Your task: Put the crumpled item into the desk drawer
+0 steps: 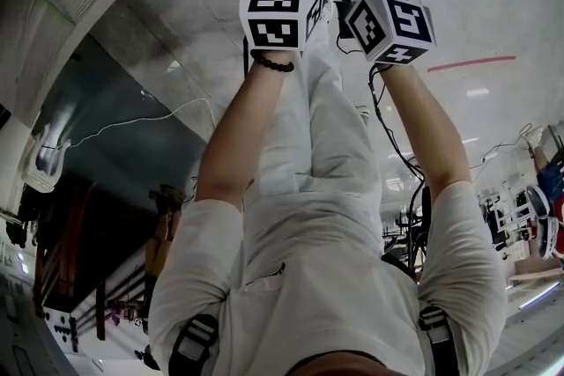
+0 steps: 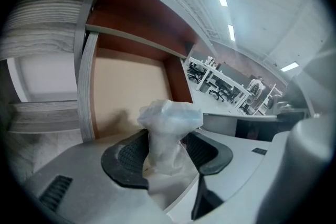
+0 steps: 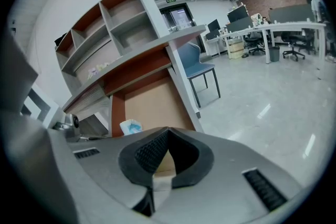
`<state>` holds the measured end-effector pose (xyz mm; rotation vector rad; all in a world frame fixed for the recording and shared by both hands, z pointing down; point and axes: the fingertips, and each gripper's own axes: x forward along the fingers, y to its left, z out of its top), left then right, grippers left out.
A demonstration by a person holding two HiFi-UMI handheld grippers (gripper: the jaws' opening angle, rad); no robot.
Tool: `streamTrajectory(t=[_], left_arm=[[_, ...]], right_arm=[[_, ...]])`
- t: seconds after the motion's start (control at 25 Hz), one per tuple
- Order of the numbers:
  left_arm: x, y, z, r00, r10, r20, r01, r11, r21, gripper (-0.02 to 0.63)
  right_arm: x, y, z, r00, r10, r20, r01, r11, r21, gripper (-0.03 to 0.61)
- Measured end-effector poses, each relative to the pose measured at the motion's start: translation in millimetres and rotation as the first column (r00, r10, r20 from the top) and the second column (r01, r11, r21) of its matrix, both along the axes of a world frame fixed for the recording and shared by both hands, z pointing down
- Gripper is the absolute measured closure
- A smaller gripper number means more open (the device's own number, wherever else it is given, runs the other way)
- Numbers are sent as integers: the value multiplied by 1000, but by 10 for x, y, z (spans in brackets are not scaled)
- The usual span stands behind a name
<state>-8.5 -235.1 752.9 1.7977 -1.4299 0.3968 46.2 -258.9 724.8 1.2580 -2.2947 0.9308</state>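
Left gripper [image 2: 167, 145], fingers apart, white wad [image 2: 169, 120] standing loose between them; open drawer [image 2: 126, 86] just beyond. Right gripper [image 3: 167, 136], fingers together and empty, alone shows the wad side-on, left of its fingers. The head view misses wad and drawer.

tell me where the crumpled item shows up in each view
Head view: not in it.
Left gripper view: the crumpled item is low centre, between the left gripper jaws.
Right gripper view: small, left of centre, just above the right gripper jaws.
Shared landmark: the open drawer, its tan floor showing in both gripper views.
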Motion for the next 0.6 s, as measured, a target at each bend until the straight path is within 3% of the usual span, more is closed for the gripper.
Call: streamTrajectory(t=[0.32, 0.6], left_arm=[[-10, 66, 6, 1000, -8, -6, 8, 1000, 4, 383], [9, 57, -32, 1000, -5, -22, 5, 1000, 10, 335]], right_arm=[[25, 72, 6, 1000, 11, -2, -11, 1000, 1, 580], [37, 81, -26, 1000, 18, -4, -18, 1000, 2, 580]])
